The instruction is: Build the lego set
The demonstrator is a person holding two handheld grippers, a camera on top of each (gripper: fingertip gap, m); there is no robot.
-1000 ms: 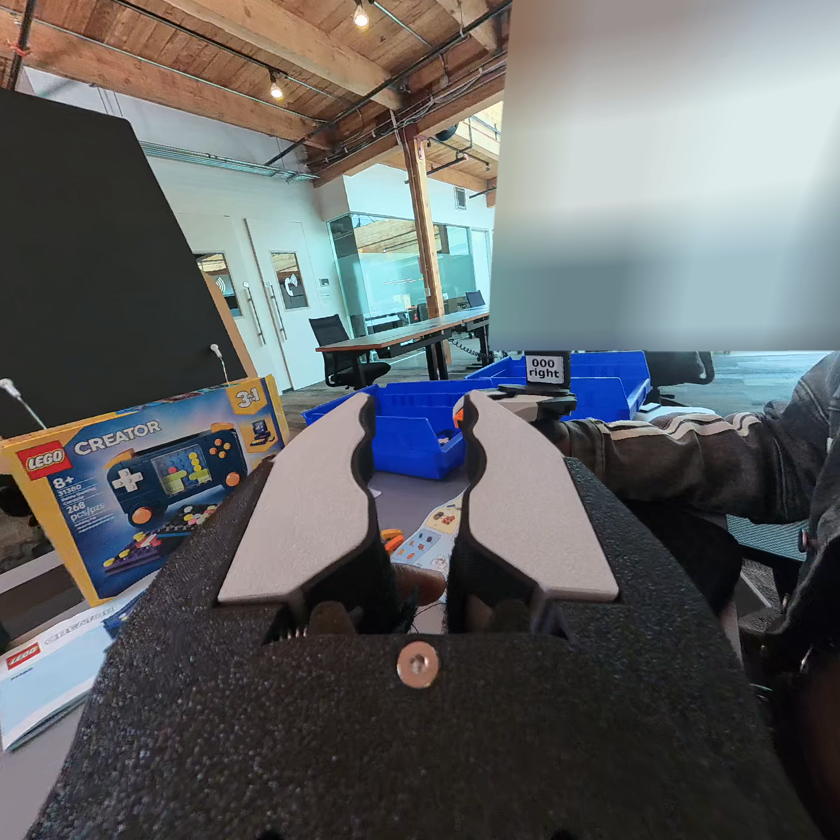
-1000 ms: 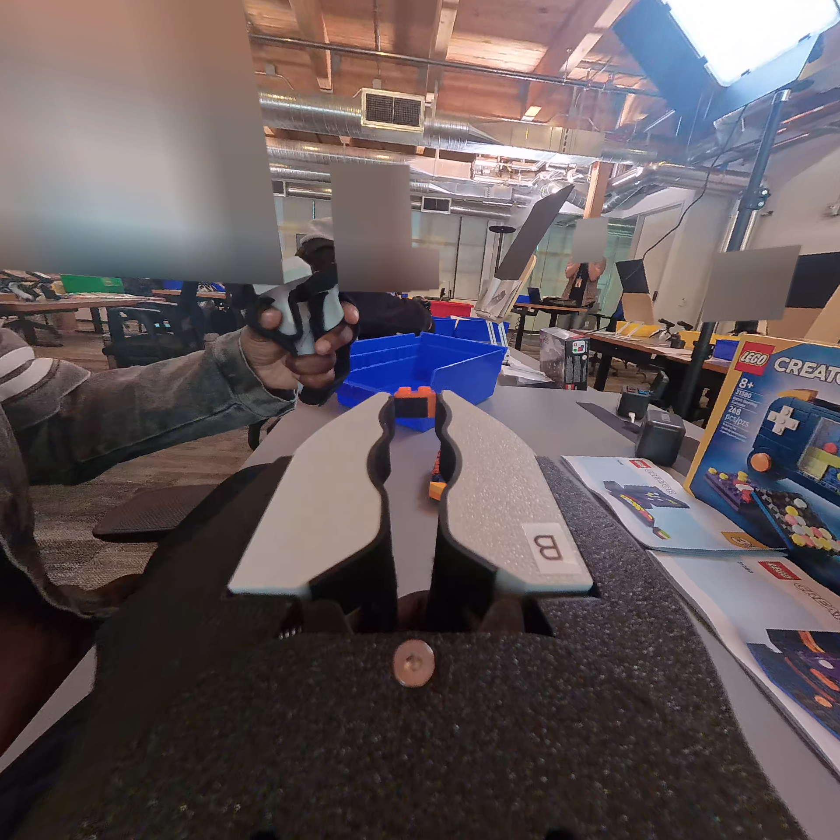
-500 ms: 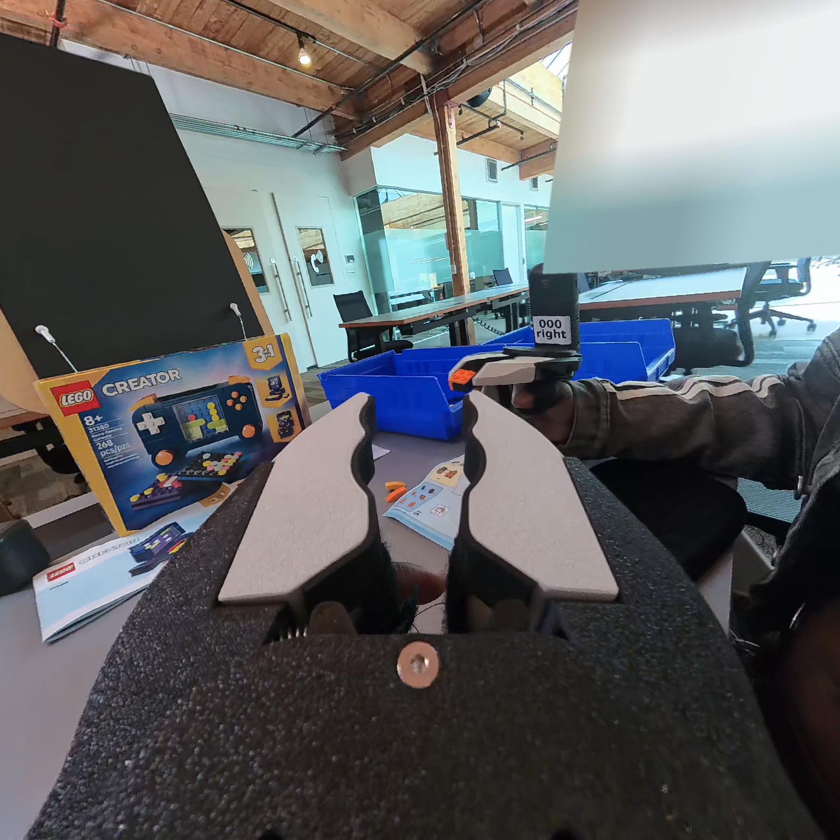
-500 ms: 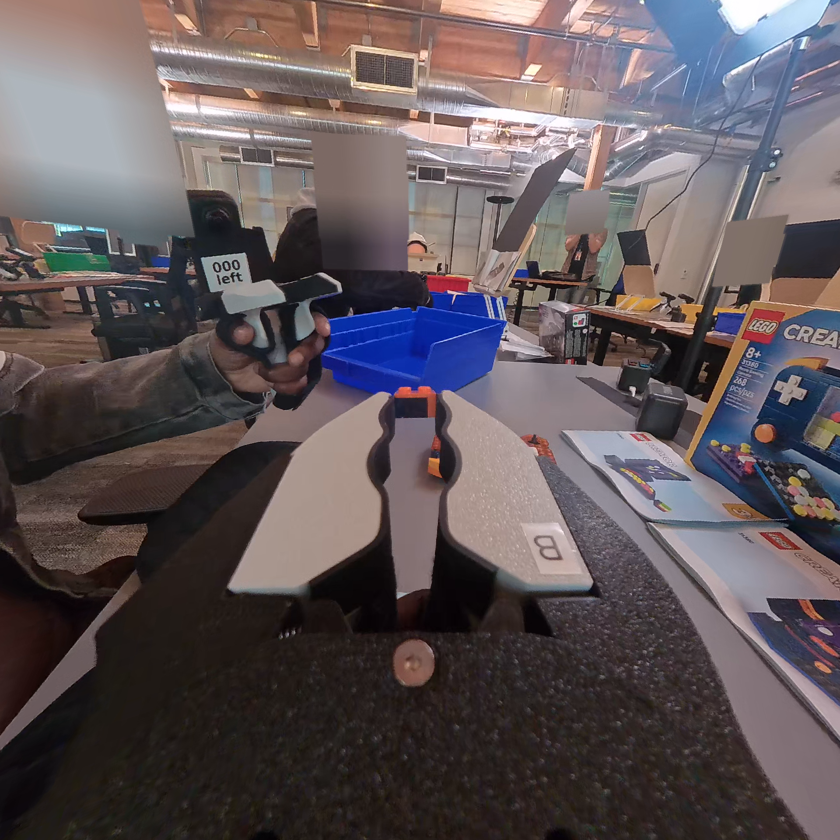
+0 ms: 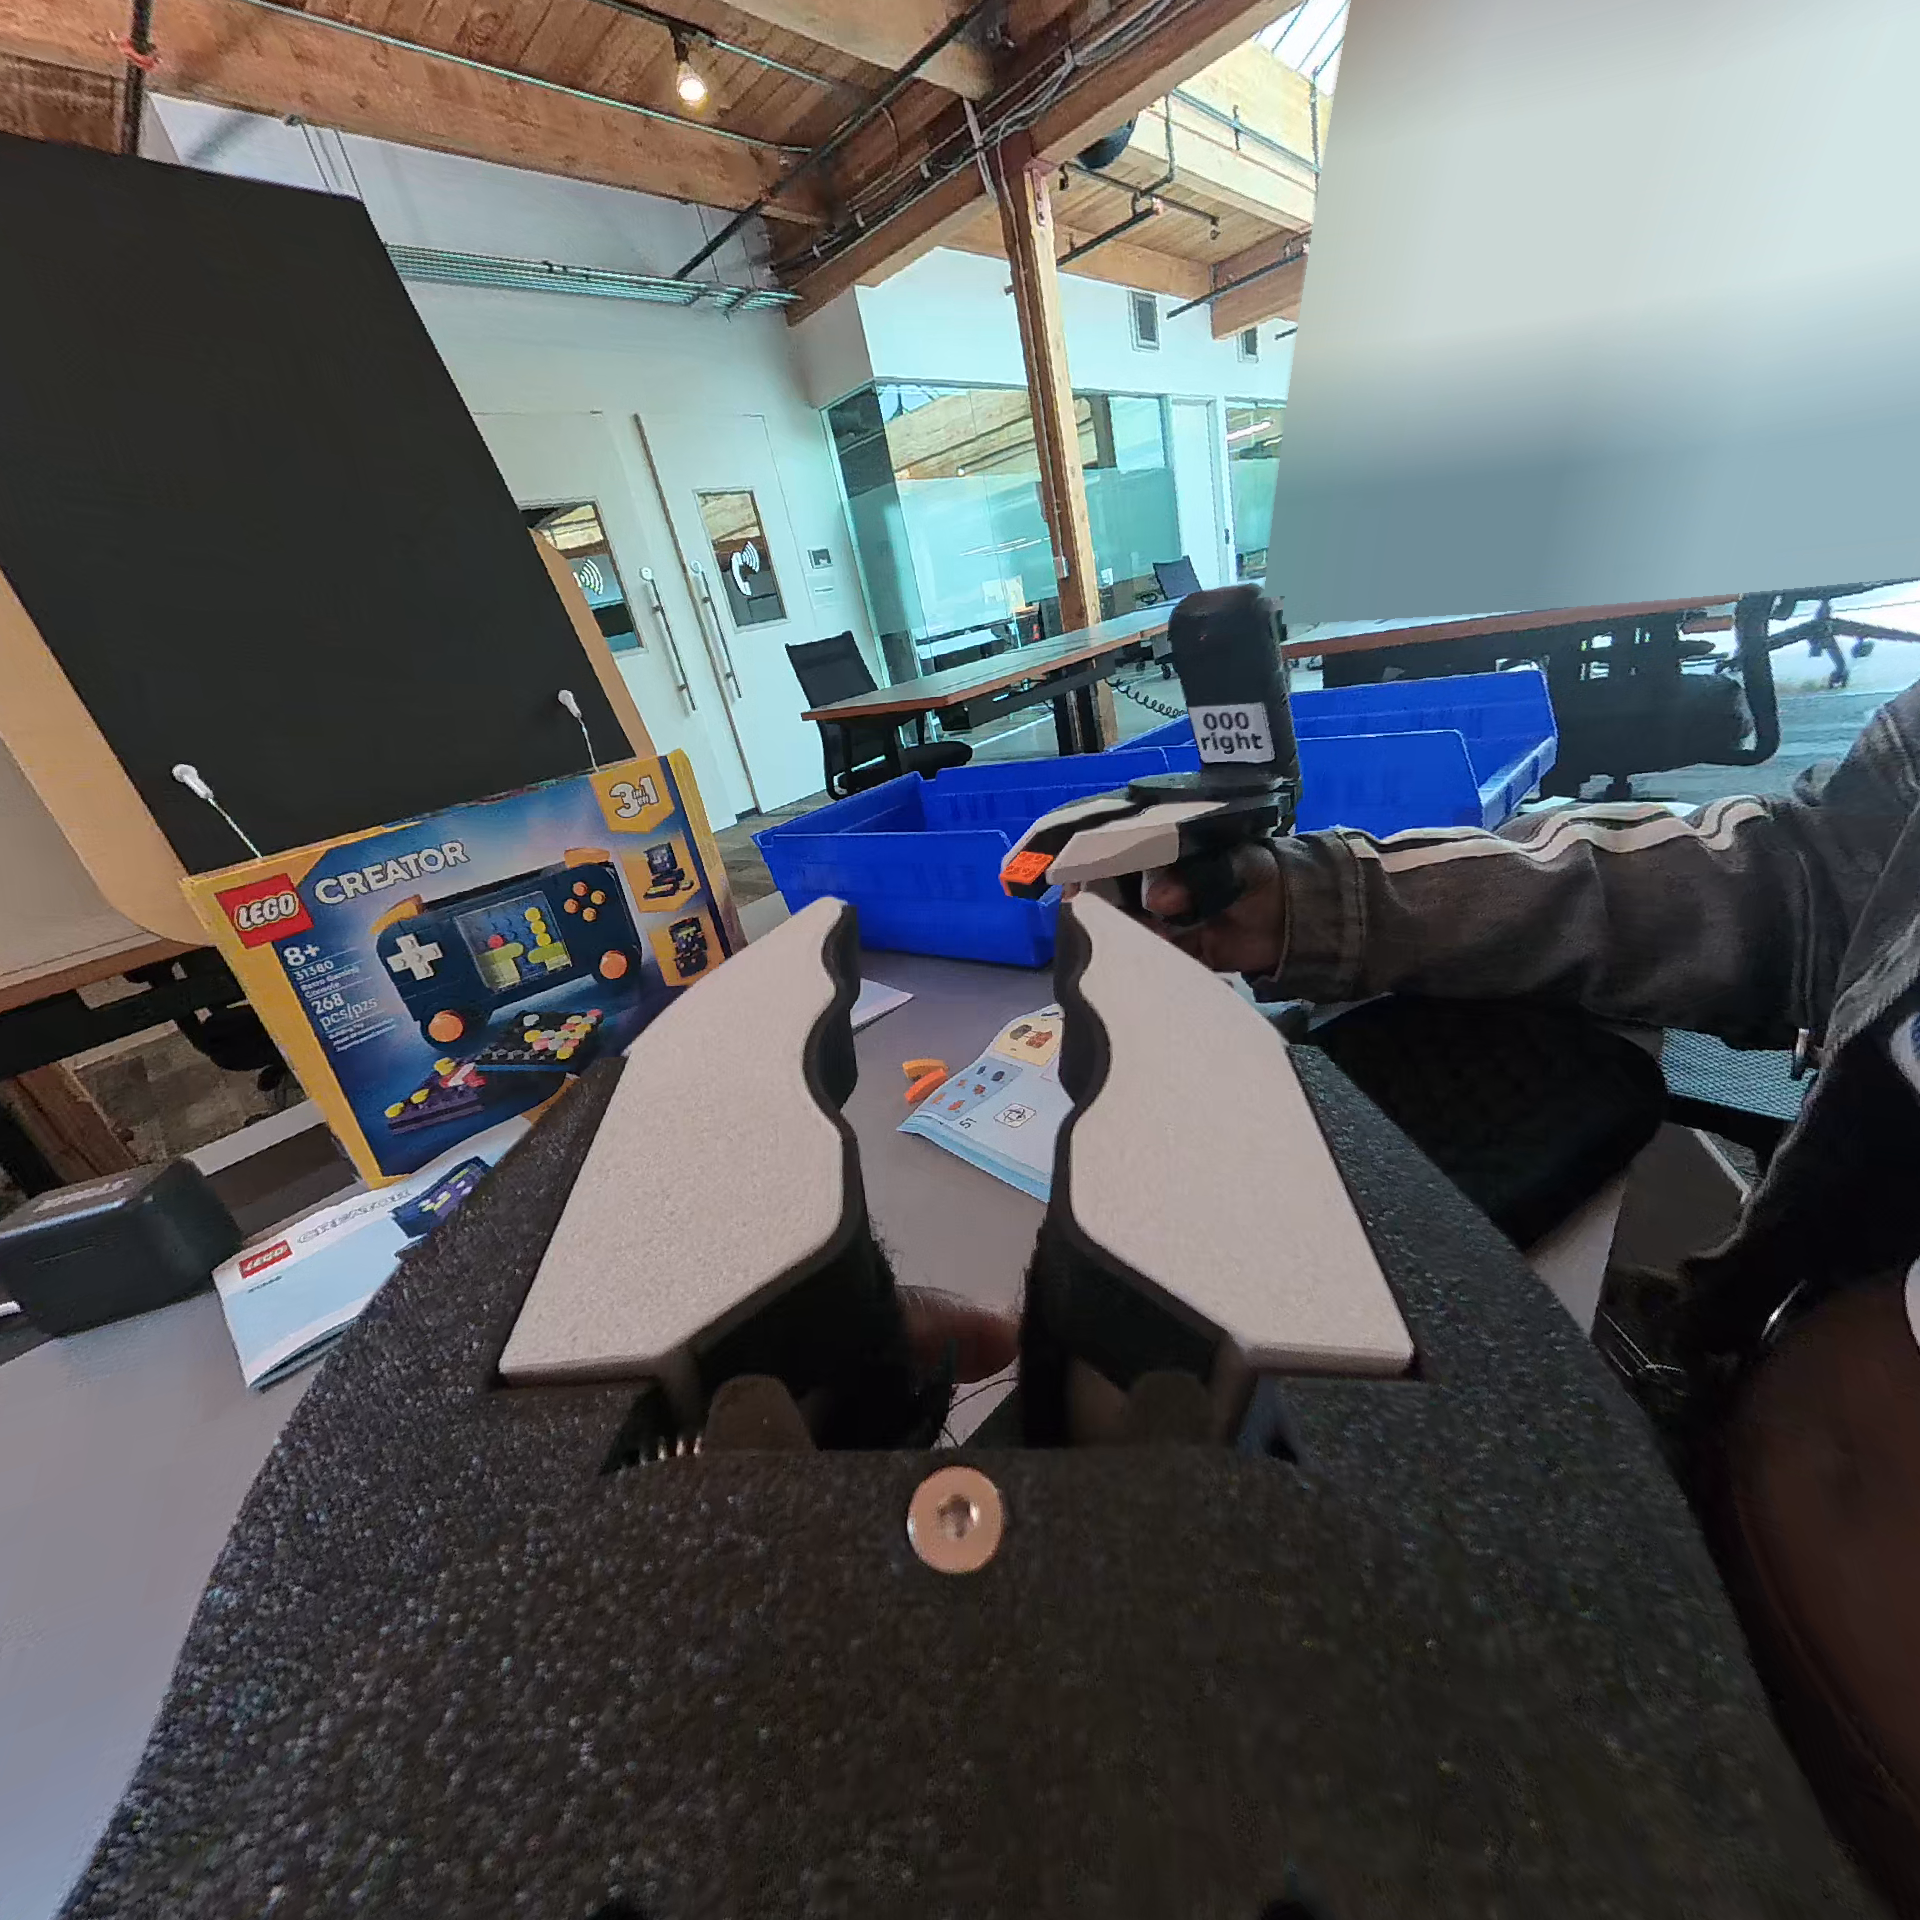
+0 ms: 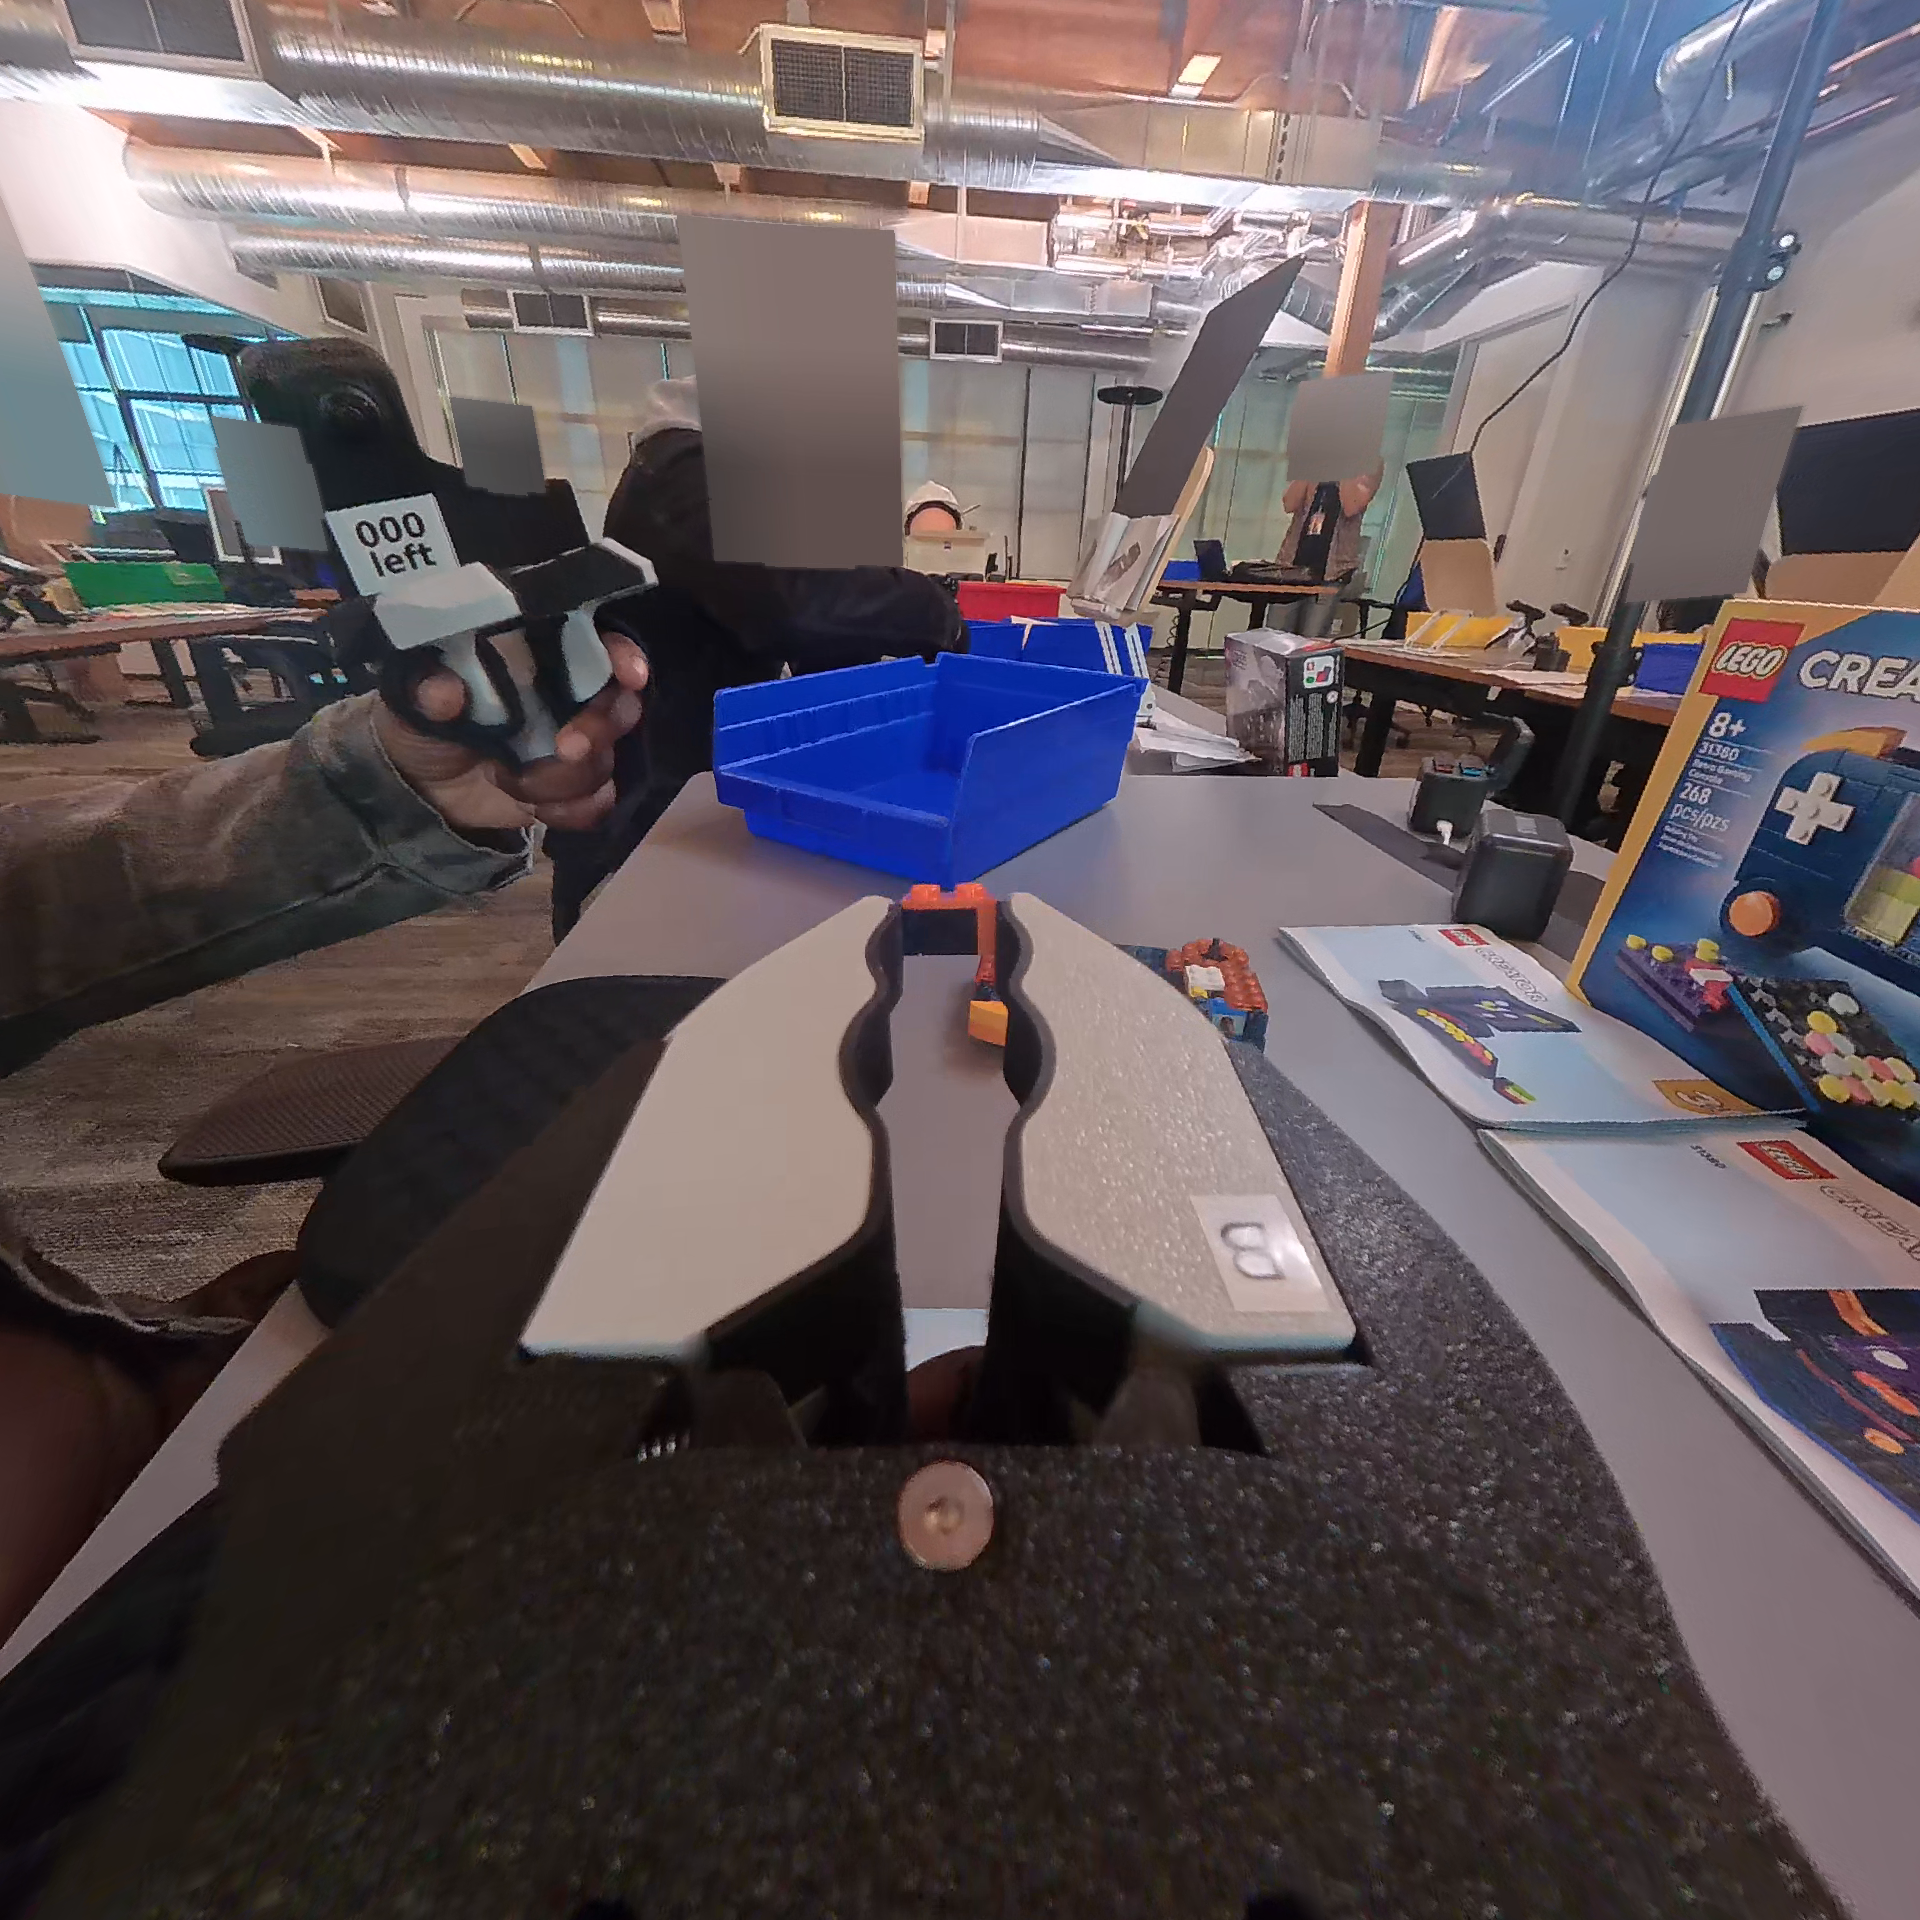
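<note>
Right wrist view: right gripper [image 6: 943, 920] stays clamped on an orange brick [image 6: 943, 902], apparently unmoved; left gripper [image 5: 954, 940] has dropped lower, fingers apart, empty.

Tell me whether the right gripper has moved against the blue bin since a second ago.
Yes. In the left wrist view the right gripper has risen and shifted left across the blue bin.
</note>
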